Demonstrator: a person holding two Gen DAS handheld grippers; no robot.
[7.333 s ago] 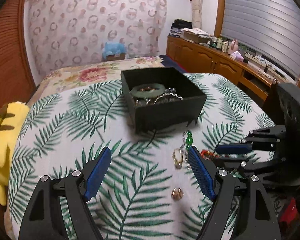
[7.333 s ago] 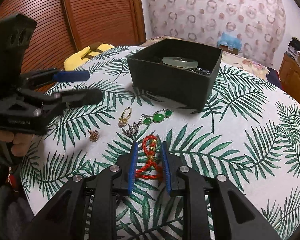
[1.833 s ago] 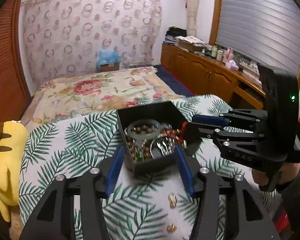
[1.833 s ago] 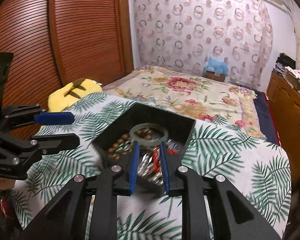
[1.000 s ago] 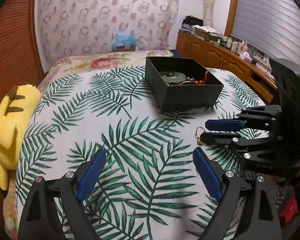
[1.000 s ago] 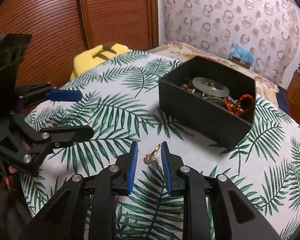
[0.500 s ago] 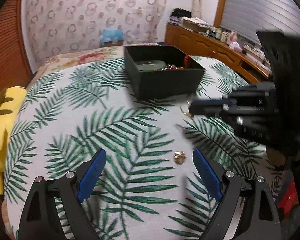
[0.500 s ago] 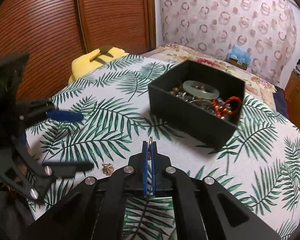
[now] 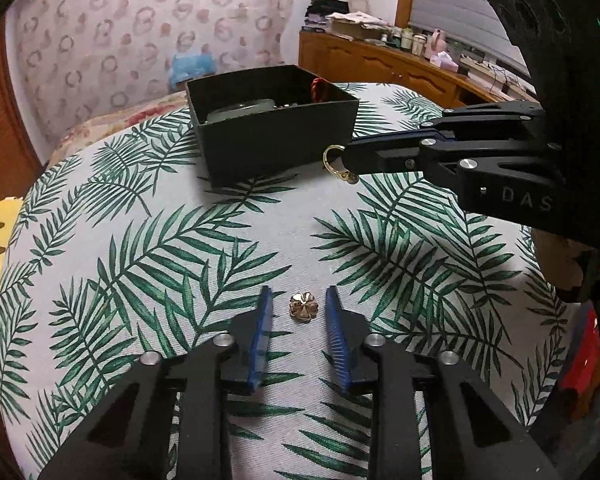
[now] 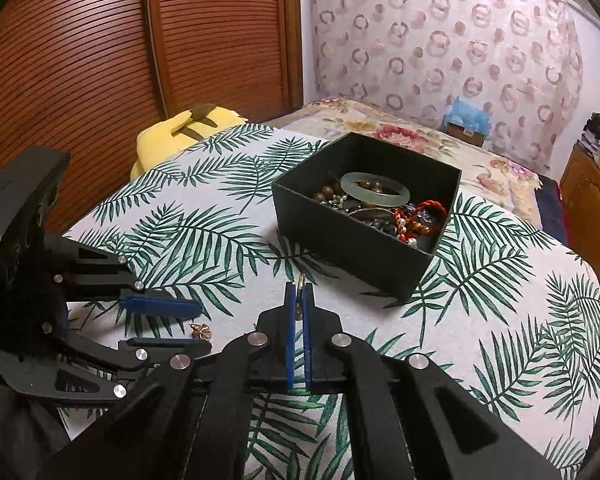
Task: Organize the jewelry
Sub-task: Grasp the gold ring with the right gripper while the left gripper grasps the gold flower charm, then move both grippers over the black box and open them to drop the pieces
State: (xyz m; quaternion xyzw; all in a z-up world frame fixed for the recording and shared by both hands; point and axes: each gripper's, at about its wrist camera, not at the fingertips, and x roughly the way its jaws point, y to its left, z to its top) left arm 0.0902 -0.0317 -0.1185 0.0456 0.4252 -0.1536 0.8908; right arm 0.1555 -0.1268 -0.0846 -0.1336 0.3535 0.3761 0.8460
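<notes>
A small gold flower-shaped piece (image 9: 303,307) lies on the palm-leaf tablecloth (image 9: 180,260) between the blue pads of my left gripper (image 9: 299,312). Its jaws are closing, and a narrow gap still shows on each side of the piece. The right wrist view shows the same left gripper (image 10: 198,325) around that flower piece (image 10: 201,331). My right gripper (image 10: 299,289) is shut on a gold ring (image 10: 301,280), held above the cloth just short of the black box (image 10: 364,256). In the left wrist view the ring (image 9: 334,162) hangs from the right gripper (image 9: 347,157) before the box (image 9: 276,140).
The box holds a pale green bangle (image 10: 374,190), a red cord piece (image 10: 420,216) and brown beads. A yellow plush toy (image 10: 180,128) lies at the table's far left edge. Behind are slatted wooden doors (image 10: 100,60), a floral bed and a wooden dresser (image 9: 400,68).
My left gripper has come down over the flower piece and its jaws have narrowed around it. The right gripper shut on the ring and lifted it a little off the cloth.
</notes>
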